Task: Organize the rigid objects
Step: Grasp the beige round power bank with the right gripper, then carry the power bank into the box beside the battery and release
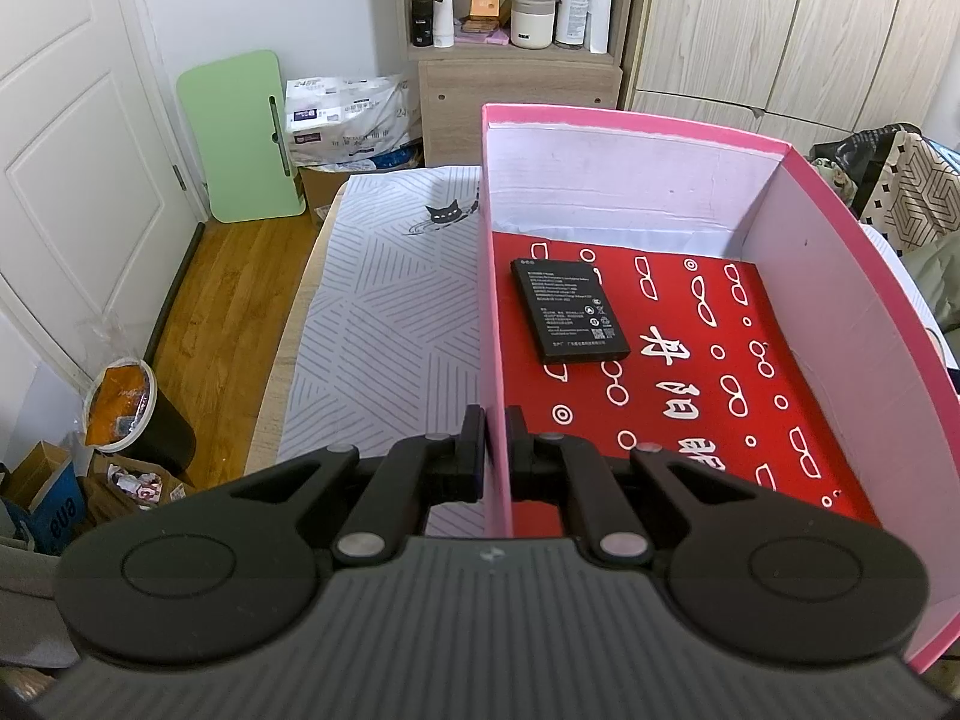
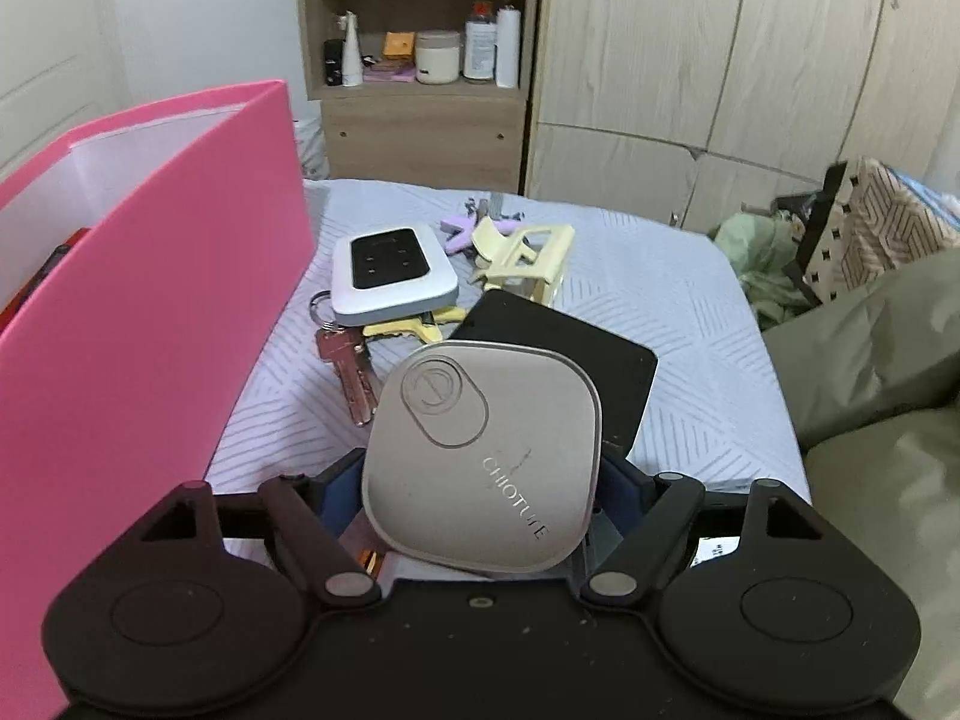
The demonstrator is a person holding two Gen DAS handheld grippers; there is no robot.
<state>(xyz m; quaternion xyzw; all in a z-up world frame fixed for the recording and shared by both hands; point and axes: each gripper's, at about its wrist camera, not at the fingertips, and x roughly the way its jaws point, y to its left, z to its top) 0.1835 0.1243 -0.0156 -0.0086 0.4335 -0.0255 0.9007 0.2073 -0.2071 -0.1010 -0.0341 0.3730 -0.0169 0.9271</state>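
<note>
My left gripper (image 1: 495,438) is shut on the left wall of a pink box (image 1: 493,300). The box has a red patterned floor, and a black battery (image 1: 569,311) lies flat on it. My right gripper (image 2: 480,480) is shut on a beige compact case (image 2: 480,456) marked CHIOTURE and holds it above the bed. Beyond it lie a black flat item (image 2: 576,354), a white and black pocket router (image 2: 393,276), keys on a ring (image 2: 354,372), a yellow hair claw (image 2: 525,255) and a purple clip (image 2: 459,234). The pink box (image 2: 150,300) stands to the left of them.
The bed sheet (image 1: 384,312) has grey stripes. A shelf unit (image 1: 510,18) with bottles stands behind the bed beside wardrobes (image 1: 780,30). A bin (image 1: 138,414) and bags sit on the wooden floor at left. An olive cushion (image 2: 870,390) lies at right.
</note>
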